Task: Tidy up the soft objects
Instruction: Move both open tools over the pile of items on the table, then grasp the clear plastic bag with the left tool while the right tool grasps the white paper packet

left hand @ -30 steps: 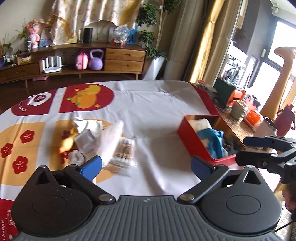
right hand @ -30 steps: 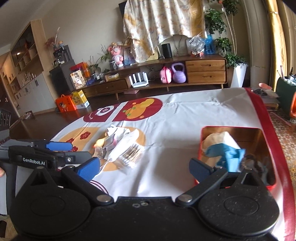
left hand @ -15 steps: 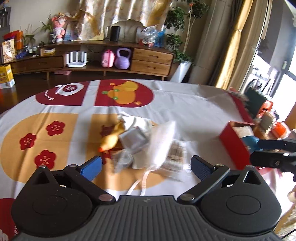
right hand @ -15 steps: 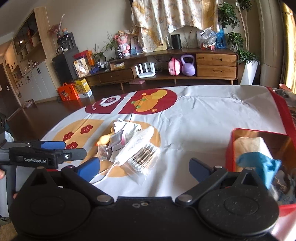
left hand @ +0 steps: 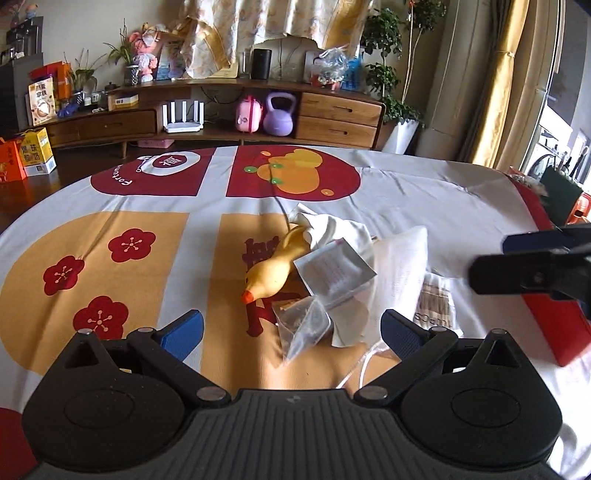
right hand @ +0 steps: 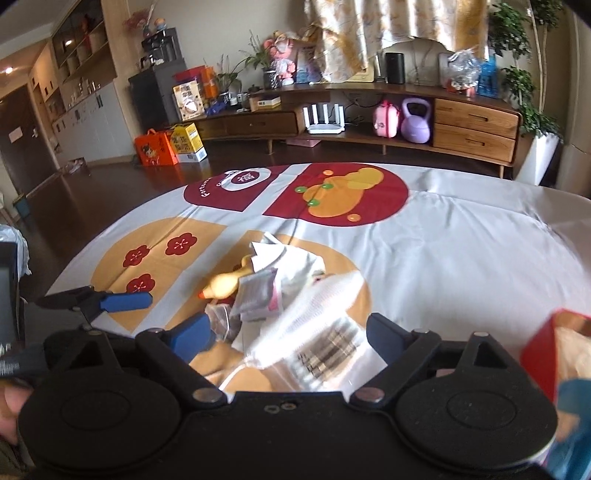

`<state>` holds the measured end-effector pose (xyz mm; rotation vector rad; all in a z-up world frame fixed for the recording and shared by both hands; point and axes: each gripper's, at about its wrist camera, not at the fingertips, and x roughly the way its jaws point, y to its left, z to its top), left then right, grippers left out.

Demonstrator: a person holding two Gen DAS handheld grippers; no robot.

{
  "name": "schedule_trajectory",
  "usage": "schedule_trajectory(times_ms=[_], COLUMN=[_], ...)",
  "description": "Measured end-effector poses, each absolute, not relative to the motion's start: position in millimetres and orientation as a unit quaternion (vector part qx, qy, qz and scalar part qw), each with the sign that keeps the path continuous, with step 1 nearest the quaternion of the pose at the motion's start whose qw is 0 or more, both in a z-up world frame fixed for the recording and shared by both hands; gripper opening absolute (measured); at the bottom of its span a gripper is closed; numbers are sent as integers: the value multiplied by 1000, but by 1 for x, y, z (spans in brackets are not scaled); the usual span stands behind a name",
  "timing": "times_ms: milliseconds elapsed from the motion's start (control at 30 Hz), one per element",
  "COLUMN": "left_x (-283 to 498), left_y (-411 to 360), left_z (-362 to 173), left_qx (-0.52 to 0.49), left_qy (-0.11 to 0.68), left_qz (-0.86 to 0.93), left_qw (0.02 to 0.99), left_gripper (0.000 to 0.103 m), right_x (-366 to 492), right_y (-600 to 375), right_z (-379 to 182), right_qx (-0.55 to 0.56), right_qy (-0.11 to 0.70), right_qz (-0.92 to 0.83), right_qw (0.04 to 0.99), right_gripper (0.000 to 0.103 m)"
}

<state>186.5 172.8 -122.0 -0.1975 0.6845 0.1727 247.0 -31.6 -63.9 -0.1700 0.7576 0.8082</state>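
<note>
A heap of soft objects (left hand: 332,273), a yellow rubber duck (left hand: 271,271) among them, lies mid-bench on the printed cloth (left hand: 110,206). Both grippers, left (left hand: 291,328) and right (right hand: 288,332), hover over it empty with fingers spread wide, the right's just closing slightly, apparently choosing a piece for the red box (left hand: 565,332) alongside.

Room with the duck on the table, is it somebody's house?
Most likely a home living room: a long wooden sideboard with drawers, a purple kettlebell, potted plants by curtains, and a festive printed tablecloth.

My left gripper (left hand: 291,326), jaws wide, hovers over the yellow rubber duck (left hand: 271,273) (mid-tablecloth) beside a white cloth pouch (left hand: 397,269).
</note>
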Motion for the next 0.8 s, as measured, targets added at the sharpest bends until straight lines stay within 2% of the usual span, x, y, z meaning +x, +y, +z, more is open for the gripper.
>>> schedule_trajectory(times_ms=[200,333,567,700,800], left_x=[194,198,201,203,204], left_y=[170,168,166,167,169], left_z=[-134,-140,-147,-152,-155], left_qx=[-89,-91,-102,-110,-115], left_qy=[326,325,328,334,335], left_qz=[100,103,104,108,110], left_qw=[936,936,933,930,929], left_gripper=[102,98,81,67,64], right_x=[259,263,267,267,266], right_y=[2,23,52,66,73], right_z=[-77,-86,-95,-102,-108], right_qx=[-102,-116,-148,-167,-185], right_qy=[365,371,372,378,379], right_qz=[394,399,393,382,373], right_qw=[837,831,828,827,826], right_gripper=[79,75,70,63,61])
